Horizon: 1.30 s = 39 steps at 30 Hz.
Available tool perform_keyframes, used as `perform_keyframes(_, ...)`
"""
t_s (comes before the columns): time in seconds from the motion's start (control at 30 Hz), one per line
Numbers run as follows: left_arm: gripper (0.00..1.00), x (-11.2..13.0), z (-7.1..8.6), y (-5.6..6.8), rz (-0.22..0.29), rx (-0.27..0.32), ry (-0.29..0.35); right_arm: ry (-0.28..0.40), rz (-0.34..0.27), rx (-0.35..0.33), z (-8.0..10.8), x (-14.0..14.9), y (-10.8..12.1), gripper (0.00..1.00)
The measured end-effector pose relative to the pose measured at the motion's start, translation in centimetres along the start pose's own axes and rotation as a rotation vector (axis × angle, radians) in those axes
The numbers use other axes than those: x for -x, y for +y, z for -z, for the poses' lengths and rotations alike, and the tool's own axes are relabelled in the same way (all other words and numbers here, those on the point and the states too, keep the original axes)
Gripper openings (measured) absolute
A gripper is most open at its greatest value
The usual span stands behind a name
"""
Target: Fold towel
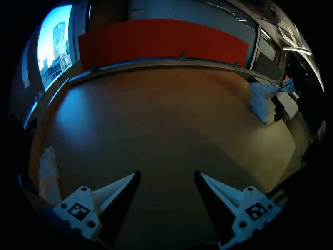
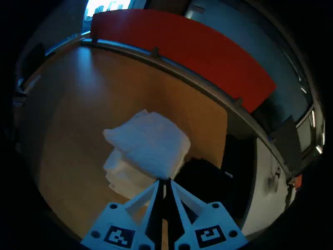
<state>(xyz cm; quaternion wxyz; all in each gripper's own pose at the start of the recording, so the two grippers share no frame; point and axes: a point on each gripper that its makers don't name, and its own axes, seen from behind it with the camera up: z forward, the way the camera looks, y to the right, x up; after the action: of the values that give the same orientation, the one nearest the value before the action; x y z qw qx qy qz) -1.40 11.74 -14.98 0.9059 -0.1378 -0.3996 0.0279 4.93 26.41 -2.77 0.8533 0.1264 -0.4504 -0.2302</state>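
Note:
A white folded towel hangs near the table's right edge, with its lower corner pinched in my right gripper, which is shut on it. Beneath it lies a stack of white folded cloth. In the left gripper view the same towel shows far off at the right, with the right gripper at its top. My left gripper hovers open over bare tabletop, nothing between its fingers. Another white cloth lies at the table's left edge.
The wooden table is wide, ending at a metal rail and a red partition at the back. A window is at far left. Dark furniture and a black object stand past the table's right edge.

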Motion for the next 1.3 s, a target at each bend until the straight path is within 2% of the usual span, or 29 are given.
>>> perform_keyframes(0.27,0.96,0.0,0.1,0.0,-0.006,-0.003,-0.006,-0.055,-0.04,0.003,-1.1,2.9,0.3,0.04)
perform_keyframes(0.57,0.95,0.1,0.0,-0.2,-0.008,-0.007,-0.013,-0.122,-0.046,-0.009,-1.9,5.2,0.5,0.03)
perform_keyframes(0.97,0.96,0.4,0.1,-0.2,-0.009,-0.011,-0.022,-0.163,-0.044,-0.021,-2.6,6.5,0.5,0.04)
perform_keyframes(1.3,0.95,0.6,-0.1,-0.2,-0.004,-0.013,-0.027,-0.161,-0.04,-0.017,-3.1,6.3,0.4,0.06)
